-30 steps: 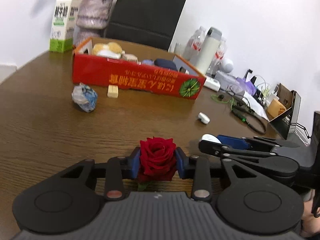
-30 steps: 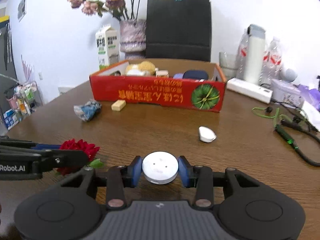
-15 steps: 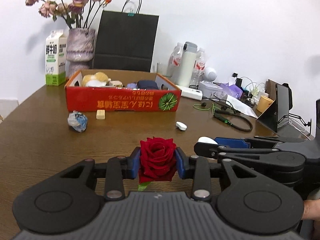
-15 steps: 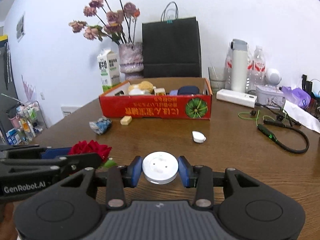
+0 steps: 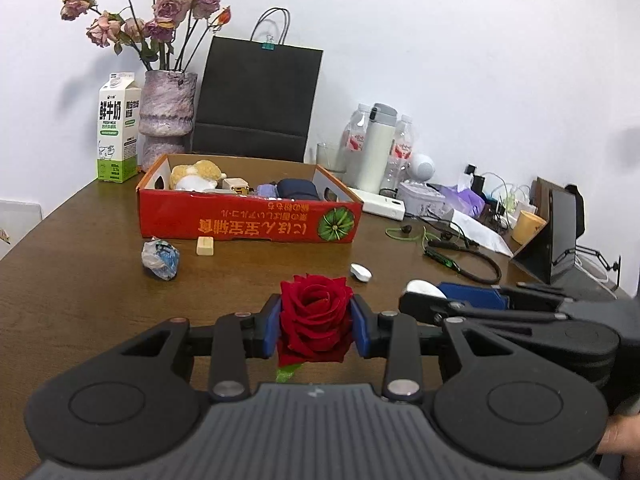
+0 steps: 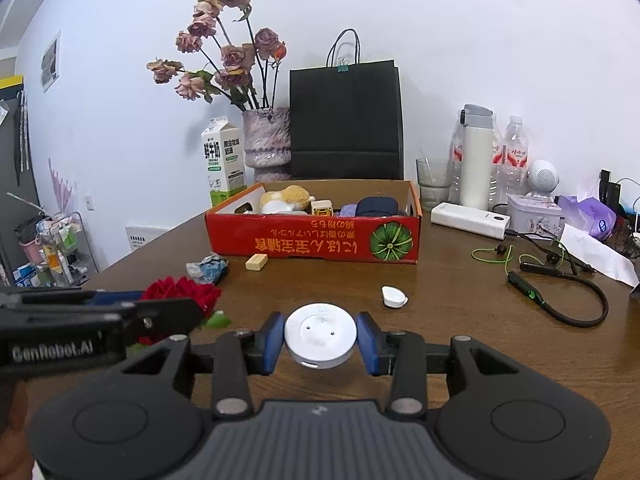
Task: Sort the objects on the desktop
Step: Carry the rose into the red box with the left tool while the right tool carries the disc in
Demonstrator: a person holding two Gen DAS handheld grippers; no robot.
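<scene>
Broadly, the table point(image 6: 460, 320) carries a half-finished sort; the red box point(image 5: 248, 222) near its far edge already holds a plush toy point(image 5: 195, 174), a dark pouch point(image 5: 298, 189) and some small blocks, so part of the work looks done; left loose on the wood in front of the box are a crumpled wrapper point(image 5: 160, 259), a tan block point(image 5: 205, 246) and a small white piece point(image 5: 361, 271); cables and bottles crowd the right edge, and whether those count is unclear.

Both grippers are loaded and held above the near edge; the left gripper point(image 5: 315, 322) has its blue pads pressed on a rose point(image 5: 314, 316); the right gripper point(image 6: 320, 340) is clamped on a white disc point(image 6: 320, 340); I judge both are bound for the box, with the three loose bits to follow.

Writing: the box front bears upside-down Chinese characters beside a green melon picture; the milk carton point(image 5: 118, 128) at the far left corner reads "FRESH MILK" under Chinese characters; the left gripper's side, in the right wrist view, reads "GenRobot.AI".
</scene>
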